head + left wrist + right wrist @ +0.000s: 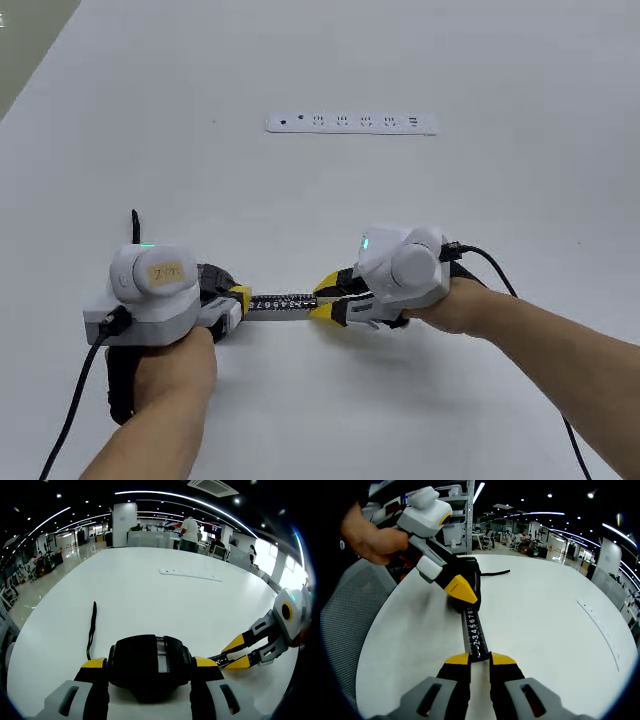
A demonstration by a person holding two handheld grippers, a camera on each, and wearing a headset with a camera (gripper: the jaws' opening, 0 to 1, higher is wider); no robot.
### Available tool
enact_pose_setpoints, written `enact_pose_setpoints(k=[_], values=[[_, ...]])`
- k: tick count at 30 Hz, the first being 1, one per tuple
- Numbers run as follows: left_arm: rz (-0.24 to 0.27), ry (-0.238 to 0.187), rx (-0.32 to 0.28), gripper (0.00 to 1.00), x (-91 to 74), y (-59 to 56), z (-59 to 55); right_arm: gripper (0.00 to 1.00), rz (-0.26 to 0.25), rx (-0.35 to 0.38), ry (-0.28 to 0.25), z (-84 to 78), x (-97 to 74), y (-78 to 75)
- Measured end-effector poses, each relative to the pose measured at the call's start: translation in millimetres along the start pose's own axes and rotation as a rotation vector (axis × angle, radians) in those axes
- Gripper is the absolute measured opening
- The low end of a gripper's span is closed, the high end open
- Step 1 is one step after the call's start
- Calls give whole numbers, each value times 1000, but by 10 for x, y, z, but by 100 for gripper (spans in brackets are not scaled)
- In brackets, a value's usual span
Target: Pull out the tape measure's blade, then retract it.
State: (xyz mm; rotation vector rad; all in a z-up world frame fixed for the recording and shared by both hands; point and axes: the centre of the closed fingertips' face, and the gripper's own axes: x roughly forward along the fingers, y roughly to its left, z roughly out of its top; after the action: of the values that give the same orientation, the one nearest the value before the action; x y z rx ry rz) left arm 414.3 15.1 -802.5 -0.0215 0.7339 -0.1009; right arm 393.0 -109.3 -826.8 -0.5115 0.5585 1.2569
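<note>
My left gripper [235, 303] is shut on the black tape measure body [215, 283]. In the left gripper view the body [149, 652] sits between yellow-tipped jaws. A short length of blade [282, 300] with printed numbers runs right from it, low over the white table [300, 190]. My right gripper [322, 298] is shut on the blade's end. In the right gripper view the blade [474, 632] leads from the closed yellow tips of the right gripper [479, 656] to the body [469, 575]. The right gripper [235, 656] also appears at the right of the left gripper view.
A white power strip [350, 122] lies flat toward the far side of the table. The tape measure's black wrist strap [91, 627] trails on the table behind the body. Black cables hang from both grippers. People and desks stand in the room beyond the table.
</note>
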Motion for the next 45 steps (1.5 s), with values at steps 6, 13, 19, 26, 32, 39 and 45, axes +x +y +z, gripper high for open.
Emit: enact_pose_setpoints(k=[6, 13, 19, 26, 32, 39, 45], values=[[-1, 1, 1, 62, 2, -4, -6, 13, 3, 1, -6, 61, 77, 22], [-4, 3, -4, 62, -15, -10, -6, 13, 6, 0, -16, 155, 173, 49], [-5, 3, -6, 62, -19, -10, -3, 13, 8, -2, -19, 224, 255, 69], [-6, 3, -9, 63, -13, -7, -7, 13, 11, -3, -22, 288, 337, 91], [-7, 4, -15, 63, -9, 0, -4, 13, 12, -6, -28, 380, 431, 116], [-10, 5, -15, 63, -9, 5, 1, 13, 13, -4, -35, 476, 540, 148], [-9, 3, -18, 63, -2, 7, 5, 13, 14, -9, -36, 485, 547, 147]])
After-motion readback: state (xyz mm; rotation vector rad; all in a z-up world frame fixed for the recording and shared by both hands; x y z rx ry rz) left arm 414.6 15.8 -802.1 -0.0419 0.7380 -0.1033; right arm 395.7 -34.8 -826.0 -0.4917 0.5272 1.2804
